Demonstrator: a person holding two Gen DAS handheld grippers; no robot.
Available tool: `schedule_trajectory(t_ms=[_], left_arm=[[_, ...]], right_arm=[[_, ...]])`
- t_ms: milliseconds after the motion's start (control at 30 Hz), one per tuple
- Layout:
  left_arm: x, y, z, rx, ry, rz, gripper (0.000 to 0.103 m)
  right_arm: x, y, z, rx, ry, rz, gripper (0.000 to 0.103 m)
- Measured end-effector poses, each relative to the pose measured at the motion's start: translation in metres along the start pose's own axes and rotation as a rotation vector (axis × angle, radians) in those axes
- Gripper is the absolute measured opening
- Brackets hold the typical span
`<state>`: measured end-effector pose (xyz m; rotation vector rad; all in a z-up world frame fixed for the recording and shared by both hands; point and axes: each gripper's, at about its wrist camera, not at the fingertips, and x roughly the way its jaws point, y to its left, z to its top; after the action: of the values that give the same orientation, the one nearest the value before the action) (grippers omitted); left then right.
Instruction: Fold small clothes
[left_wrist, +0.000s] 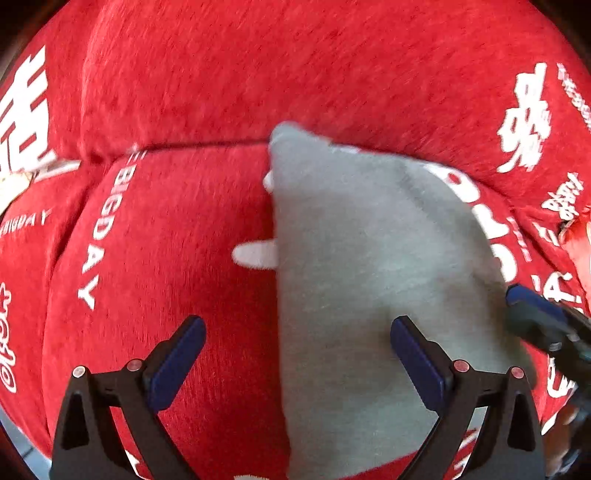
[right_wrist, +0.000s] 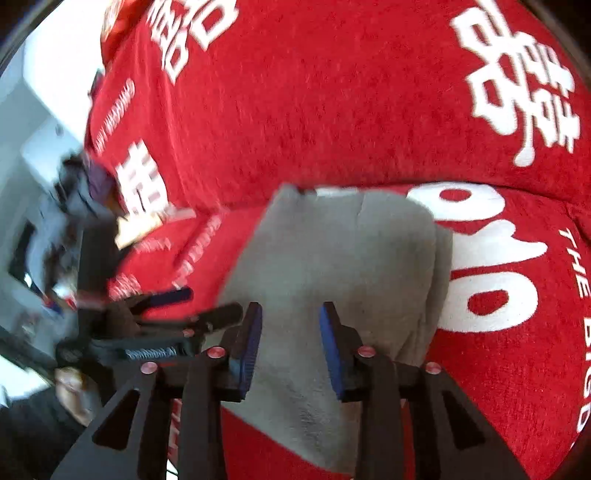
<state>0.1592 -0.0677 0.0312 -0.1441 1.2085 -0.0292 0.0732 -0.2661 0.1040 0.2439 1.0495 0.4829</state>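
Note:
A small grey garment lies folded in a long flat shape on a red plush cover printed with white lettering. My left gripper hangs just above it, open wide: one finger over the red cover, the other over the grey cloth, nothing pinched. In the right wrist view the same grey garment shows a doubled edge on its right side. My right gripper stands over its near part with the jaws partly apart and the pads not pressing on cloth. Each gripper shows at the other view's edge: the right gripper, the left gripper.
The red cover runs over a seat and a backrest, with a dark seam between them just behind the garment. A person's hand holds the left tool. Pale floor and furniture lie beyond the cover's left edge.

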Motion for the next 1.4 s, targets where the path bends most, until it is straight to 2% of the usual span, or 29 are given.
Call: schedule_trajectory(t_ms=[67,100,133,200,267,367,467,500,533,567,667,733,900,1000,1033,1067,1133,1167,1200,1233,1300,1400], left_arm=[[0.008,0.012,-0.007,-0.037,0.024,-0.050,0.101],[0.010,0.018,-0.010,-0.060,0.036,-0.075,0.101],[0.011,0.024,-0.013,-0.083,0.045,-0.100,0.101],[0.011,0.026,-0.017,-0.082,0.051,-0.117,0.102],[0.006,0.022,-0.016,-0.063,0.045,-0.102,0.102],[-0.009,0.016,-0.007,-0.024,0.015,-0.120,0.102],[-0.010,0.022,0.010,-0.017,0.007,-0.125,0.102],[-0.005,0.025,0.016,-0.020,0.026,-0.131,0.102],[0.000,0.028,0.021,-0.030,0.044,-0.135,0.102],[0.006,0.031,0.026,-0.048,0.064,-0.148,0.102],[0.026,0.040,0.037,-0.118,0.131,-0.226,0.102],[0.038,0.037,0.042,-0.136,0.160,-0.259,0.102],[0.061,0.010,0.045,-0.094,0.206,-0.297,0.102],[0.065,-0.003,0.044,-0.078,0.184,-0.295,0.102],[0.064,-0.007,0.043,-0.069,0.173,-0.295,0.101],[0.063,-0.011,0.043,-0.059,0.163,-0.302,0.087],[0.055,-0.017,0.041,-0.023,0.128,-0.280,0.074],[0.051,-0.018,0.040,-0.005,0.114,-0.275,0.064],[0.045,-0.019,0.039,0.016,0.097,-0.266,0.056],[0.041,-0.018,0.038,0.025,0.089,-0.265,0.053],[0.033,-0.016,0.036,0.035,0.079,-0.259,0.047],[0.016,-0.018,0.030,0.060,0.061,-0.229,0.046]], right_arm=[[0.023,-0.013,-0.005,0.036,0.071,-0.088,0.037],[0.027,-0.026,-0.012,0.076,0.078,-0.069,0.034],[0.019,-0.034,-0.017,0.103,0.033,-0.021,0.033],[0.011,-0.040,-0.024,0.141,0.021,0.010,0.033],[0.006,-0.035,-0.027,0.123,0.025,-0.006,0.033],[0.003,-0.019,-0.025,0.048,0.059,-0.084,0.035],[-0.016,-0.018,-0.019,0.047,0.032,-0.077,0.053],[-0.016,-0.022,-0.019,0.062,0.019,-0.089,0.076],[-0.016,-0.027,-0.013,0.086,-0.001,-0.128,0.088],[-0.020,-0.035,-0.009,0.115,-0.029,-0.156,0.088],[-0.019,-0.060,-0.001,0.216,-0.018,-0.106,0.088],[-0.008,-0.072,0.002,0.262,0.016,-0.064,0.088],[0.053,-0.082,0.008,0.341,0.145,0.051,0.088],[0.064,-0.066,0.013,0.272,0.110,-0.008,0.088],[0.067,-0.059,0.015,0.248,0.112,-0.039,0.087],[0.071,-0.050,0.017,0.214,0.109,-0.074,0.085],[0.073,-0.039,0.020,0.176,0.108,-0.097,0.064],[0.068,-0.034,0.021,0.163,0.097,-0.109,0.056],[0.065,-0.034,0.020,0.161,0.087,-0.114,0.042],[0.060,-0.033,0.021,0.162,0.075,-0.119,0.037],[0.053,-0.031,0.021,0.187,0.068,-0.108,0.035],[0.048,-0.014,0.021,0.168,0.049,-0.125,0.034]])
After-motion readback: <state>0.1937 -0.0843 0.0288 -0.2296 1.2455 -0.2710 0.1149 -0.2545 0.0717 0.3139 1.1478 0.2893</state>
